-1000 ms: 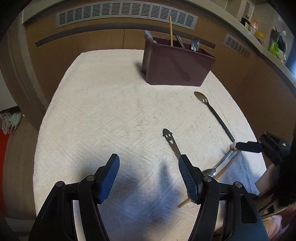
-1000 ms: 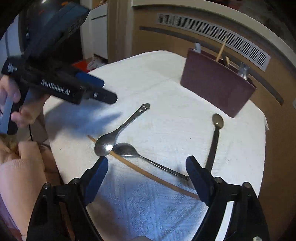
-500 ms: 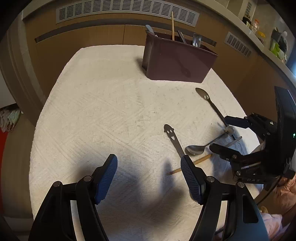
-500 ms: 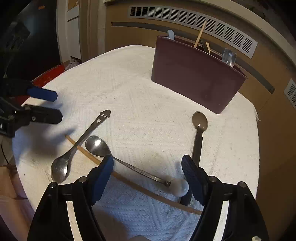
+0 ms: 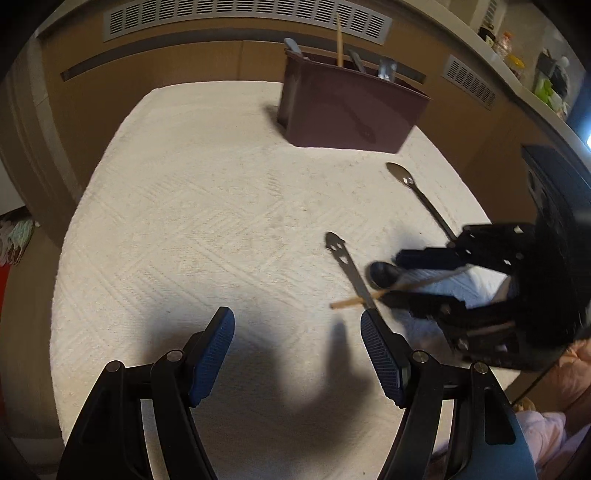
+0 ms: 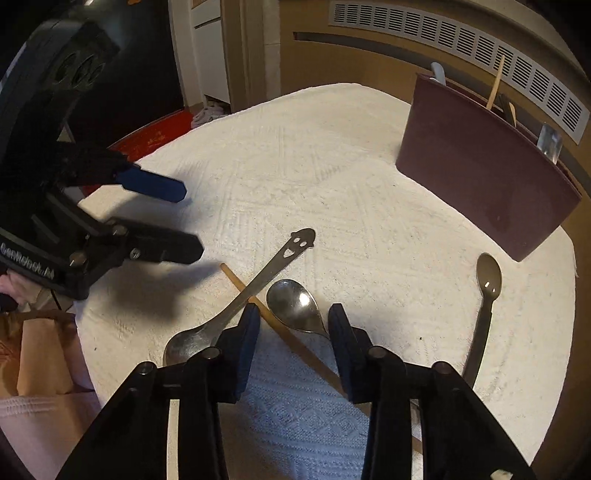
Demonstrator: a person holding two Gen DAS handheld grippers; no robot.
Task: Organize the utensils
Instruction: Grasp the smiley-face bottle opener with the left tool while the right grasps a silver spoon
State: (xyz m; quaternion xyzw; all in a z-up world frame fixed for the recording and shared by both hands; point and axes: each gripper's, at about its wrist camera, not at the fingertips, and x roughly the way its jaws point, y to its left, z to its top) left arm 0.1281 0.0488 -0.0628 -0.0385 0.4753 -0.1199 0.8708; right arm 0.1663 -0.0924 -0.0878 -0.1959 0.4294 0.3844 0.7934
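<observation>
A maroon utensil holder (image 5: 351, 107) (image 6: 487, 177) stands at the far side of the white cloth with several utensils in it. On the cloth lie a smiley-handled steel spoon (image 6: 258, 284) (image 5: 347, 266), a second steel spoon (image 6: 295, 302), a wooden chopstick (image 6: 291, 339) (image 5: 354, 301) and a dark spoon (image 6: 485, 306) (image 5: 417, 192). My right gripper (image 6: 293, 332) is open, its fingers either side of the second spoon's bowl and the chopstick. My left gripper (image 5: 297, 343) is open and empty over bare cloth, left of the utensils.
The white cloth (image 5: 192, 221) covers a round table. A wooden cabinet with vent grilles (image 5: 243, 14) stands behind it. A counter with bottles (image 5: 546, 81) is at the far right. A red mat (image 6: 155, 136) lies on the floor.
My right gripper has moved forward and down over the second spoon and chopstick, and its jaws have narrowed. My left gripper has barely moved.
</observation>
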